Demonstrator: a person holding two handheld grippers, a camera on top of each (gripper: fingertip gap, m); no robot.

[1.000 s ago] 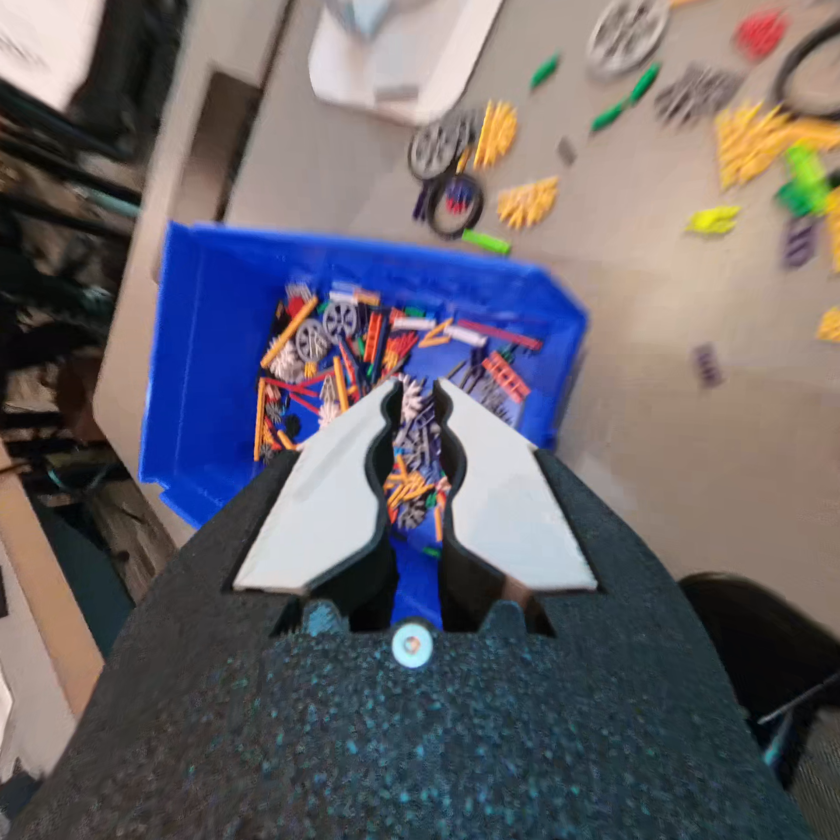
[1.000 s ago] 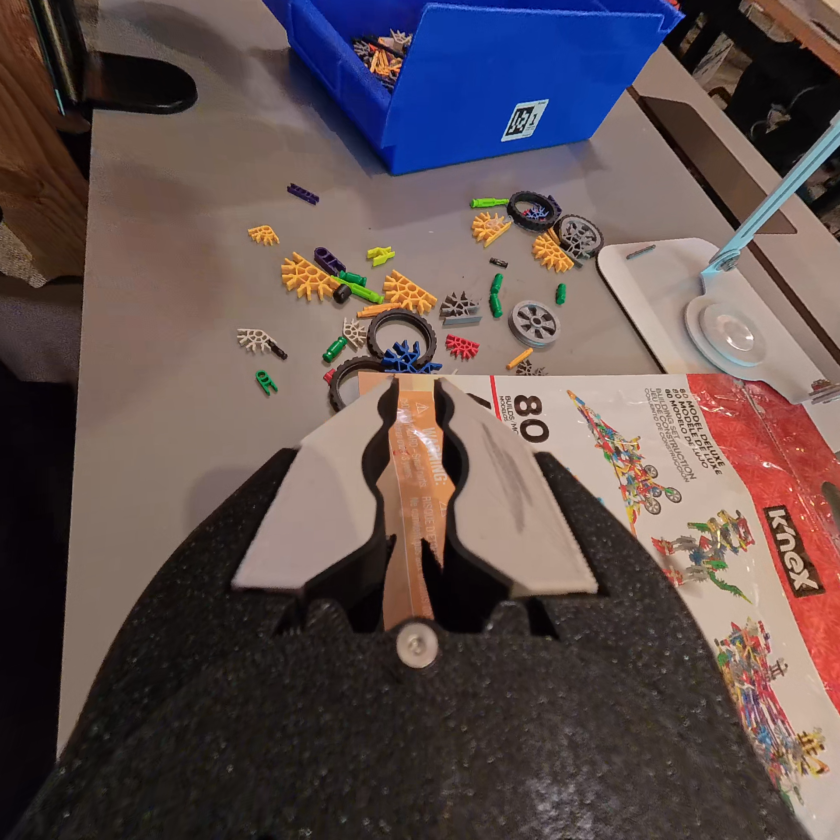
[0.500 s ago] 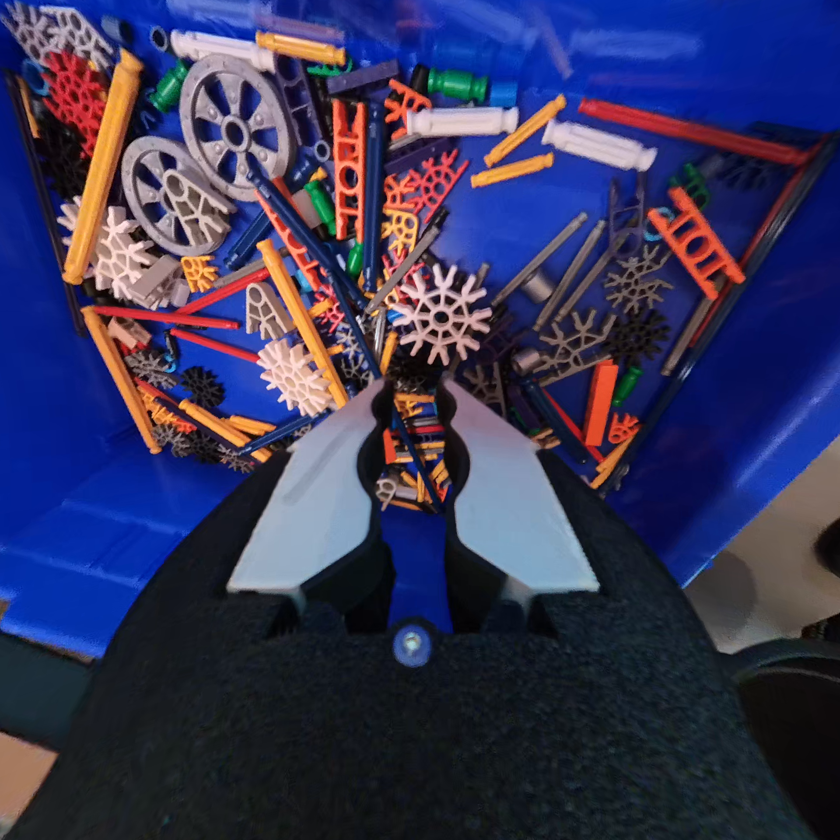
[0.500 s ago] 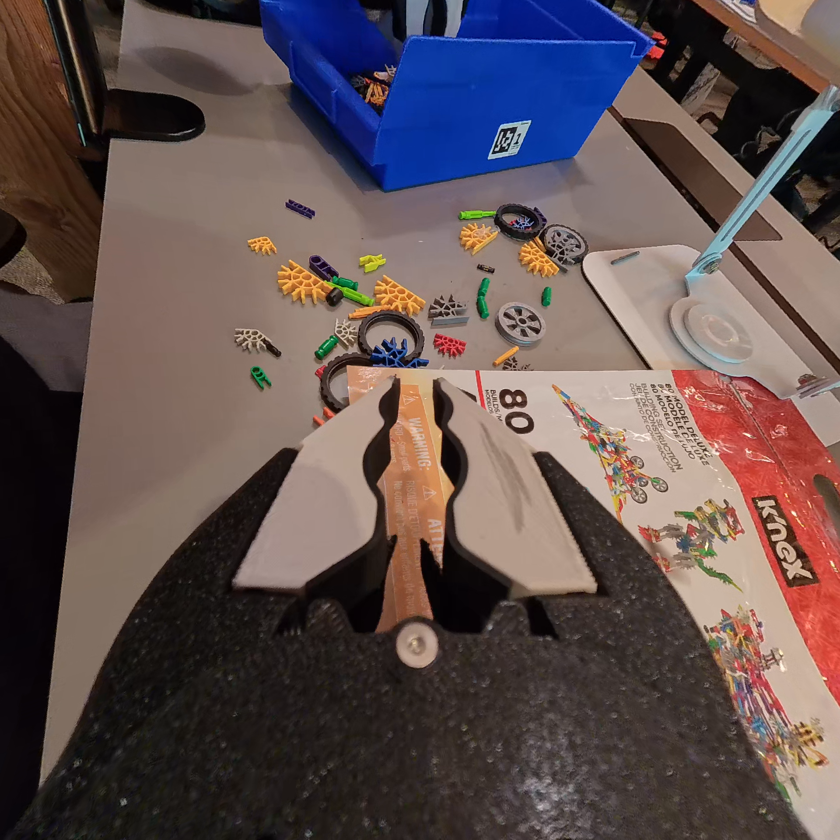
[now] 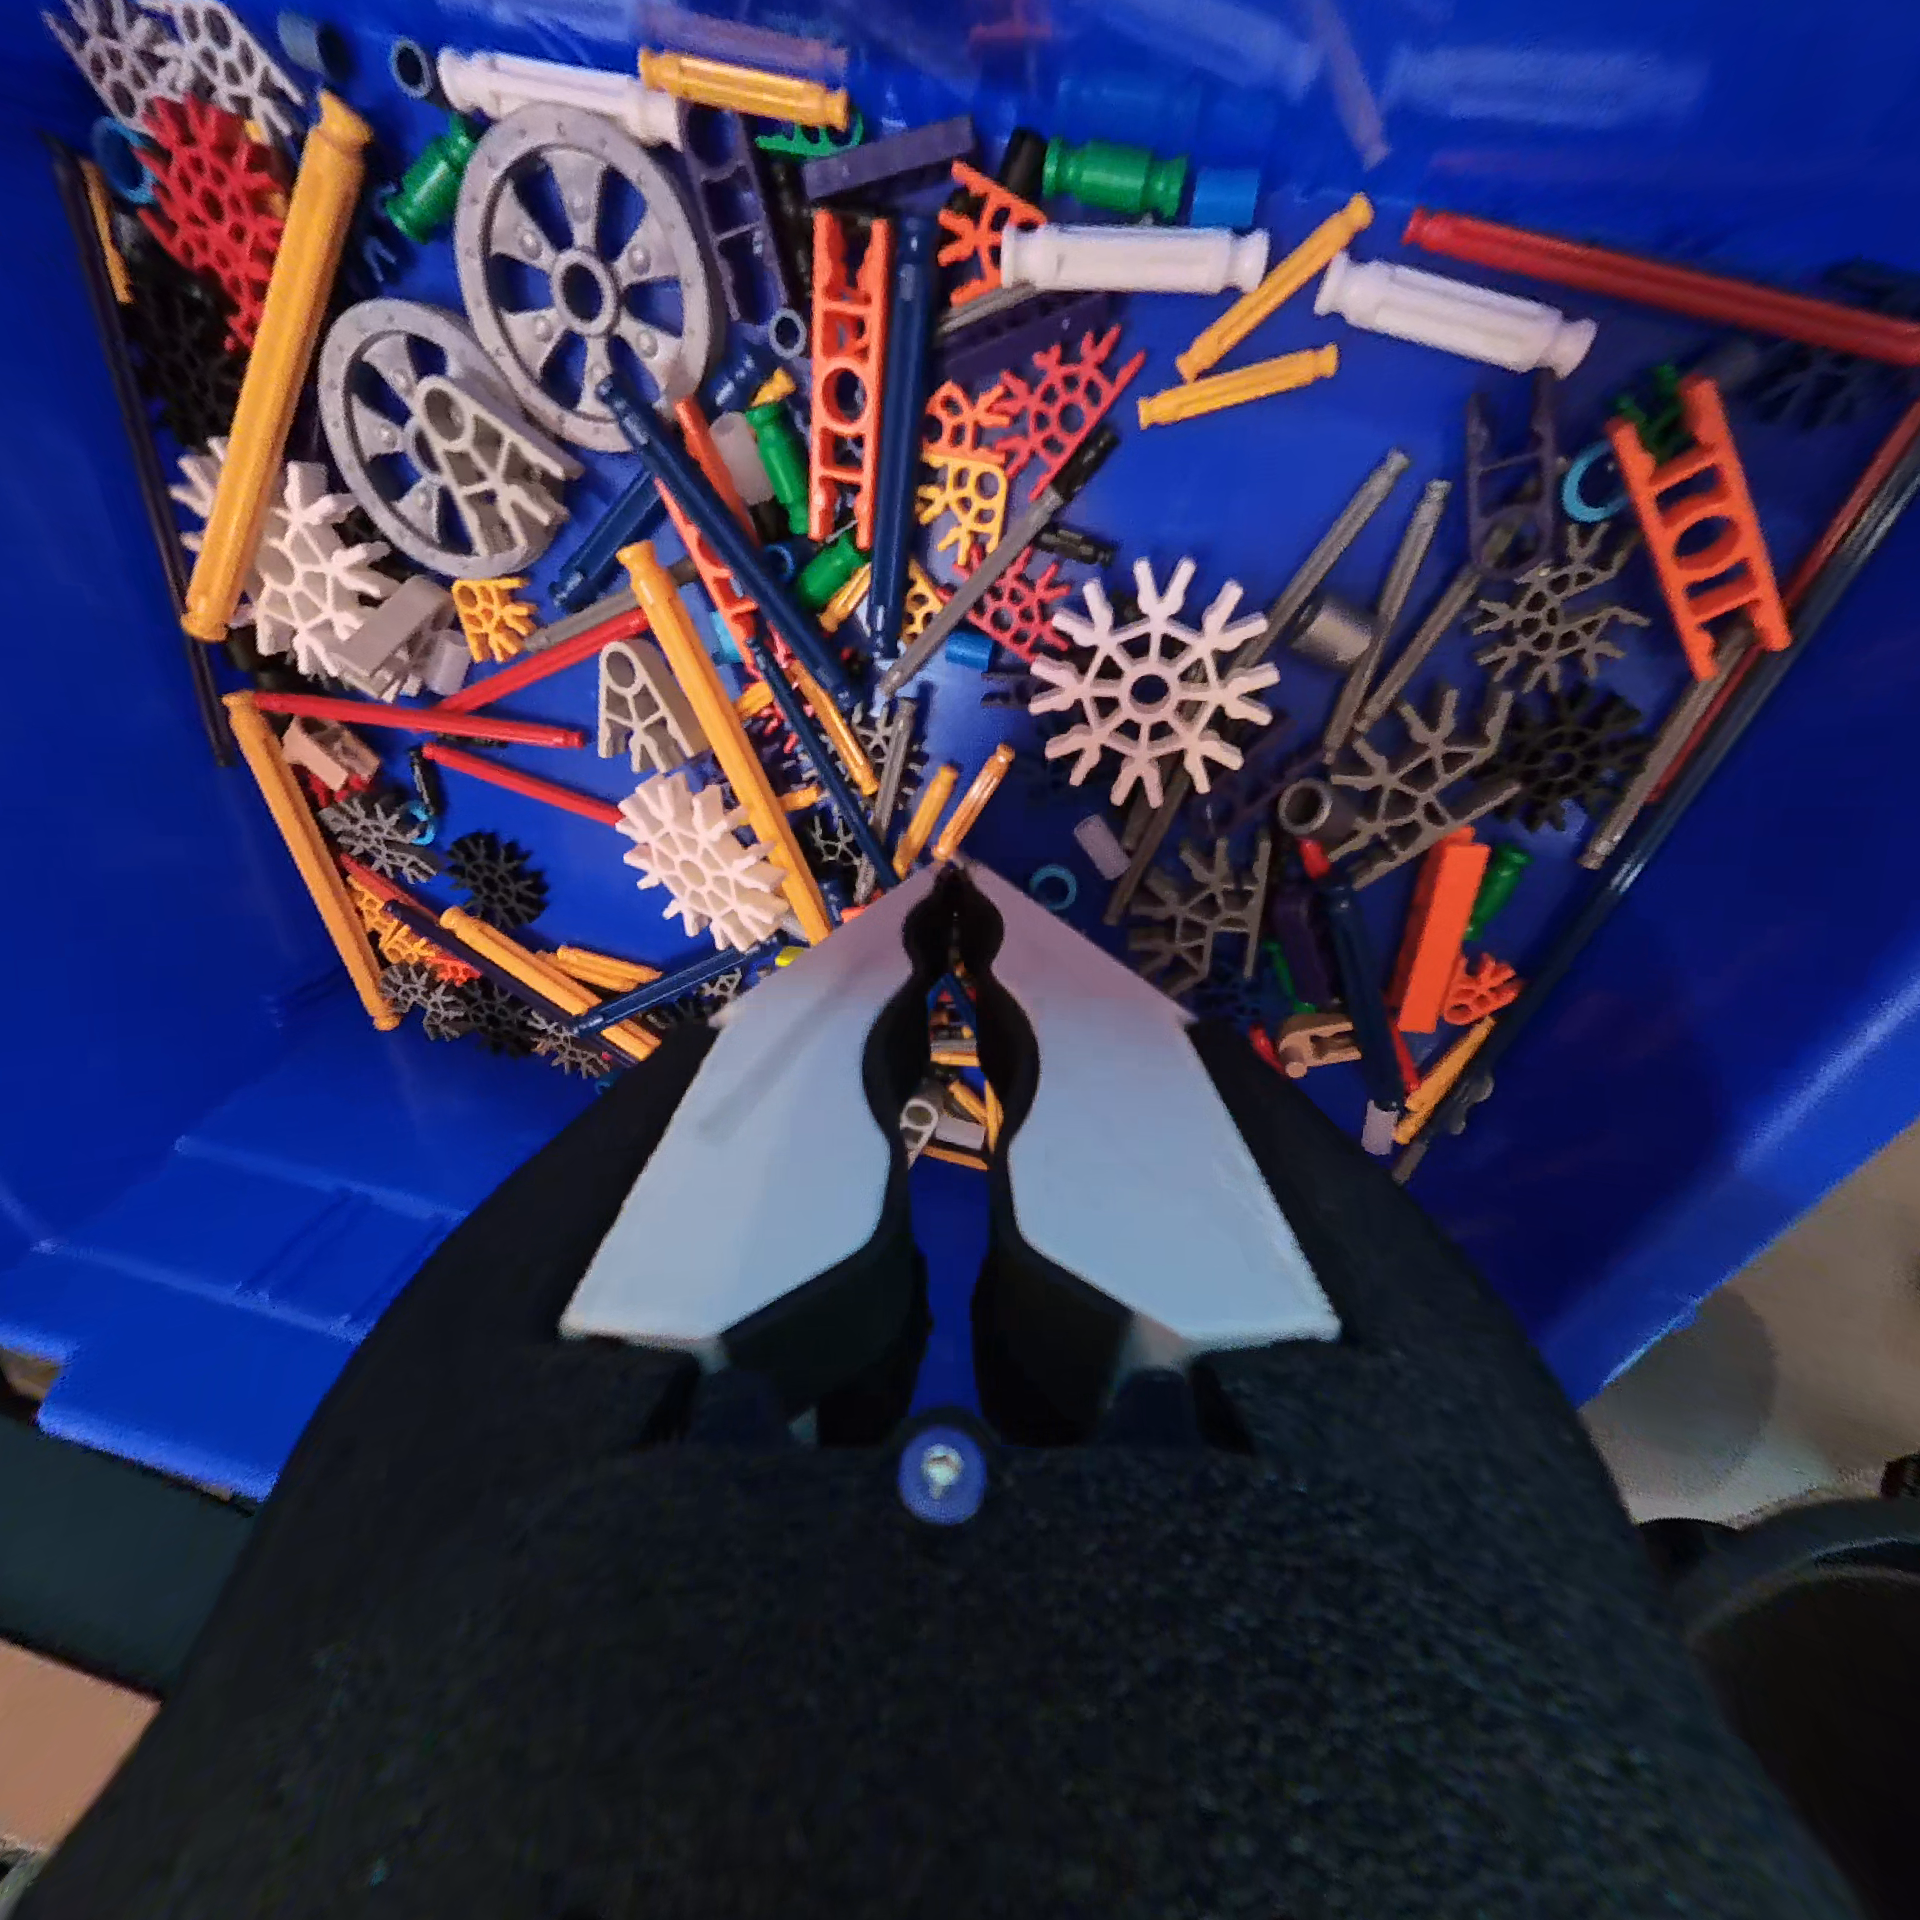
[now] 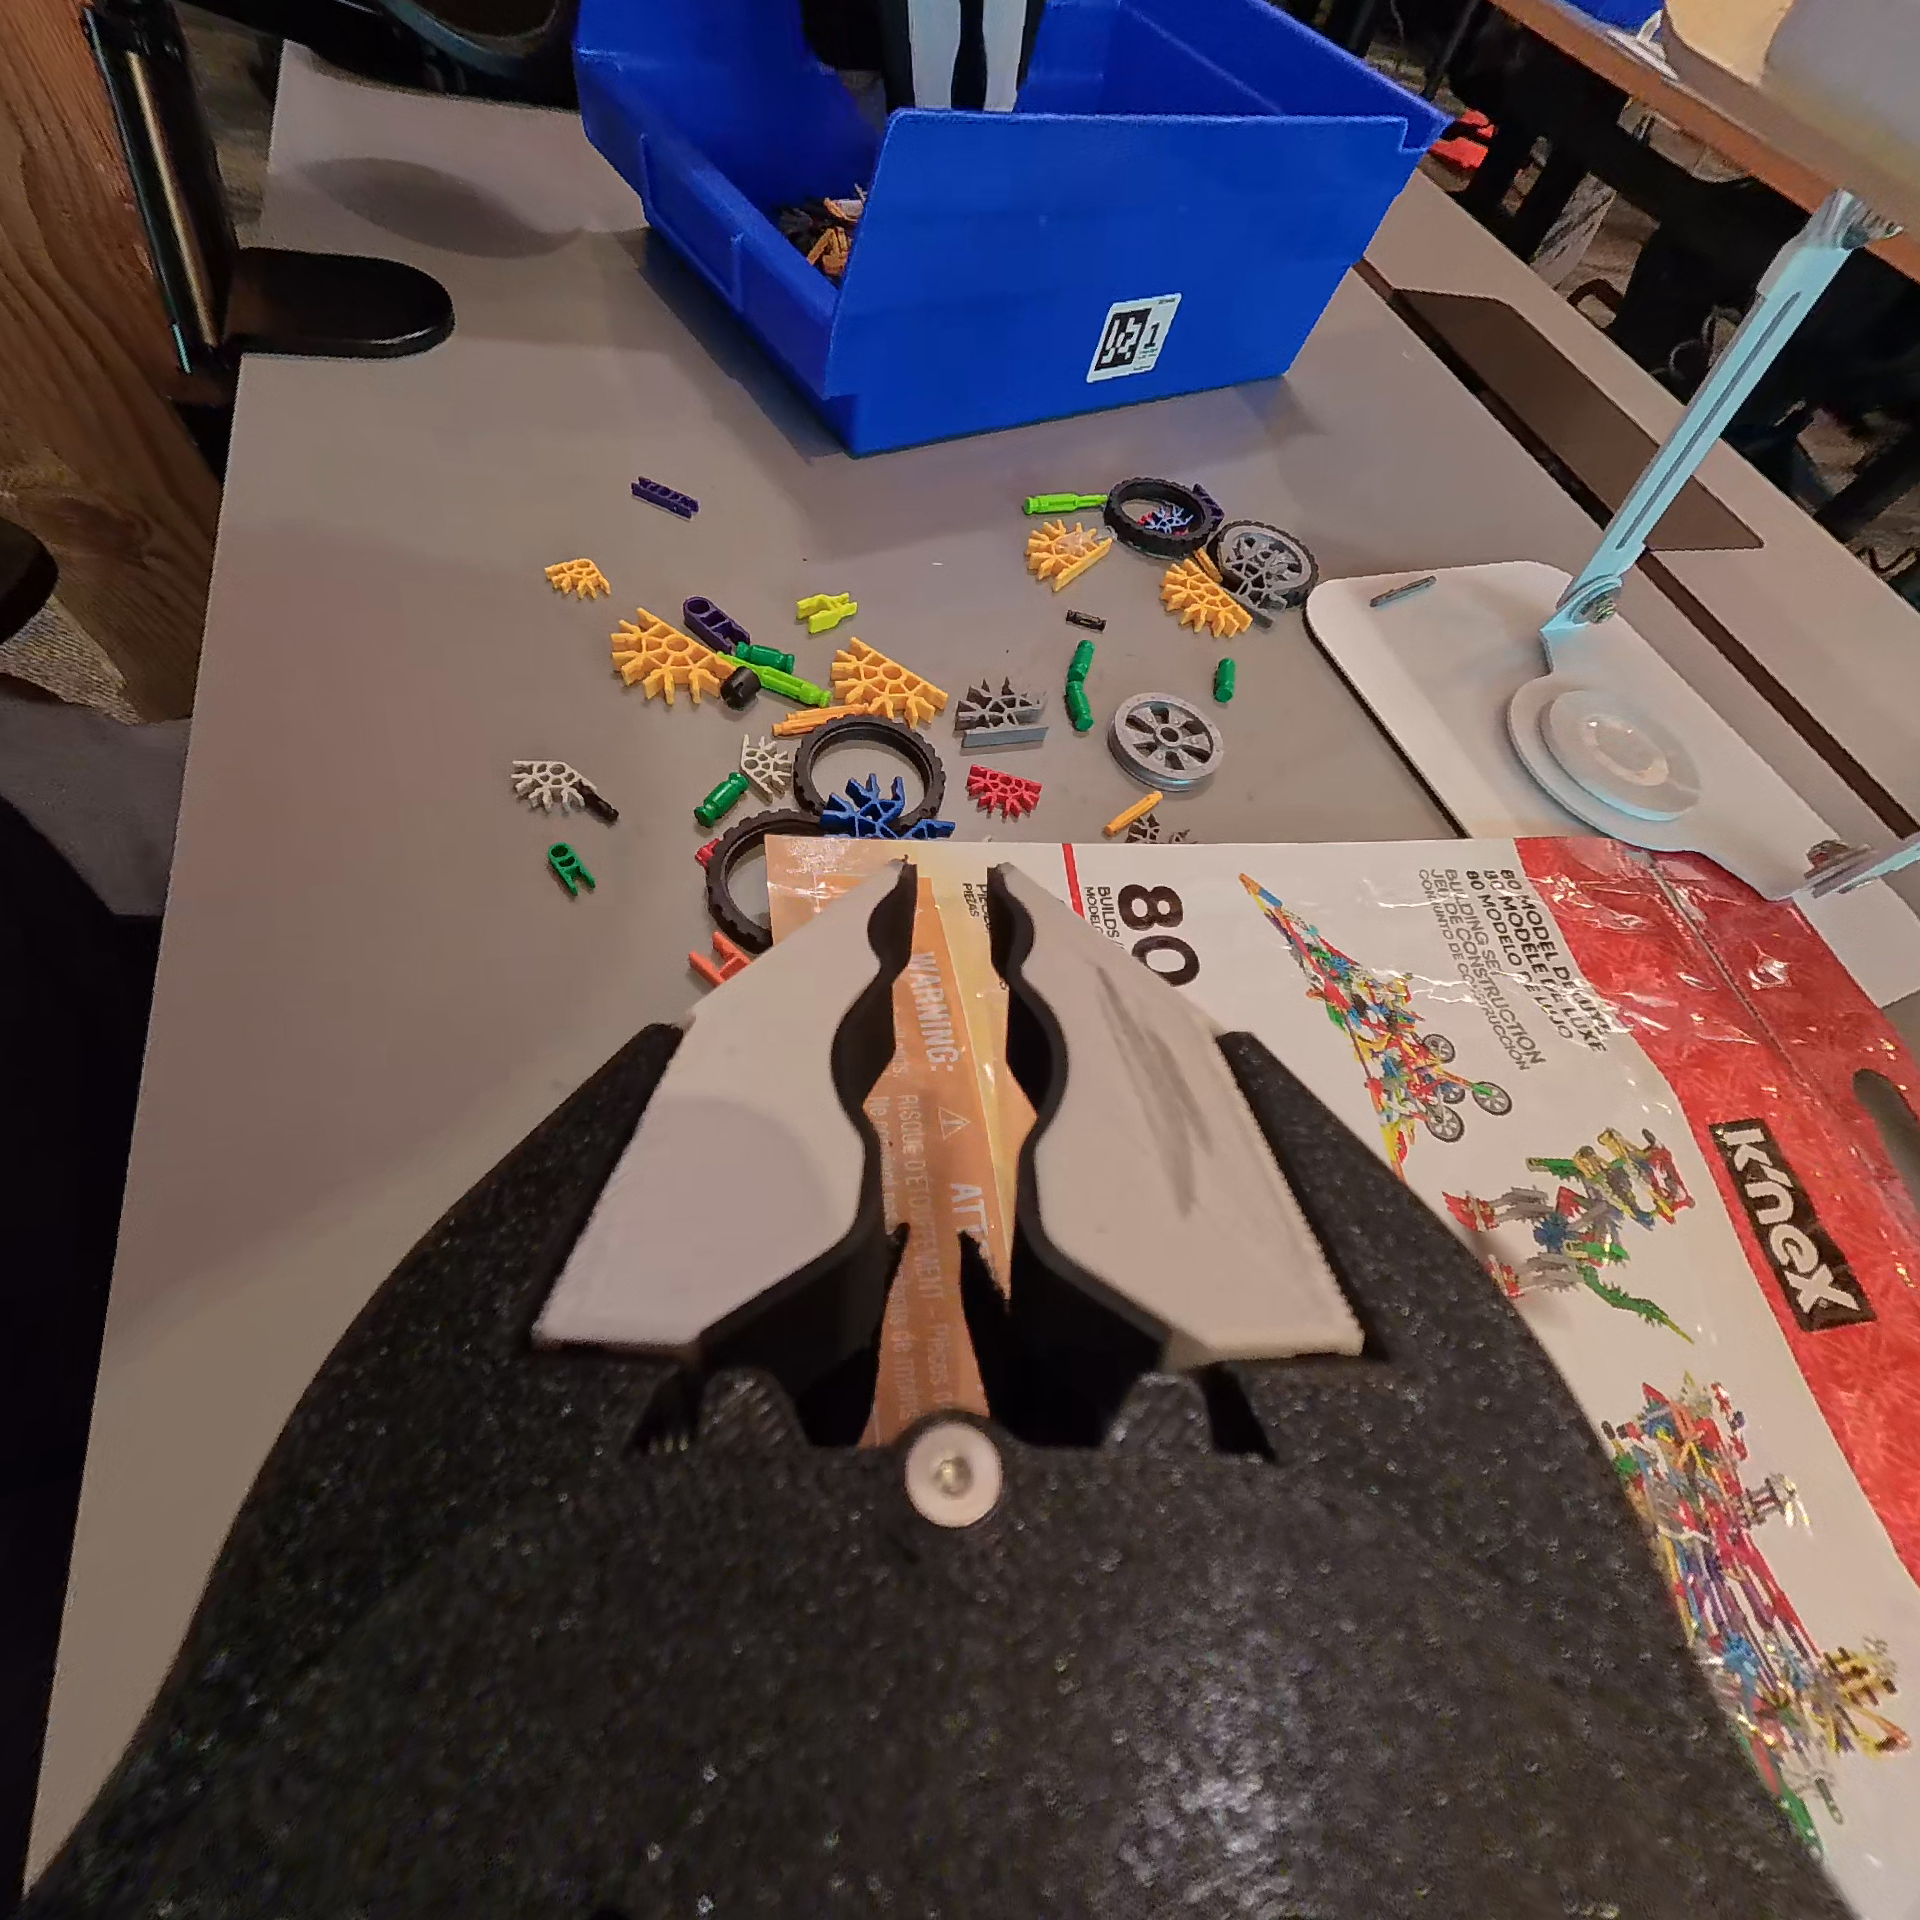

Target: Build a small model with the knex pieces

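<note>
My left gripper [image 5: 948, 875] is down inside the blue bin [image 5: 208, 1143], among several loose construction-toy rods, wheels and snowflake connectors. Its fingertips are closed together on a thin dark blue rod [image 5: 727, 540] that runs up-left from the tips and also shows in the gap between the fingers. A short yellow rod [image 5: 971, 800] touches the tips. A white snowflake connector [image 5: 1148, 691] lies just right of them. My right gripper [image 6: 951, 883] is open and empty, hovering over the brown edge of a printed plastic bag [image 6: 1351, 987] on the grey table [image 6: 364, 935].
In the right wrist view the blue bin [image 6: 1039, 260] stands at the far side. Loose parts lie between it and the bag: yellow fan connectors [image 6: 883, 681], black tyres [image 6: 868, 769], a grey wheel [image 6: 1164, 738]. A white board with a pale blue stand [image 6: 1600, 758] sits at right. One gripper's finger ends stand about 40 cm off the other's. My left gripper is the nearer one to the white snowflake connector [image 5: 1148, 691]: about 4 cm, against 35 cm.
My left gripper moved from above the bin down into it, and its jaws then closed on the dark blue rod. The right gripper drew back a little and stayed open.
</note>
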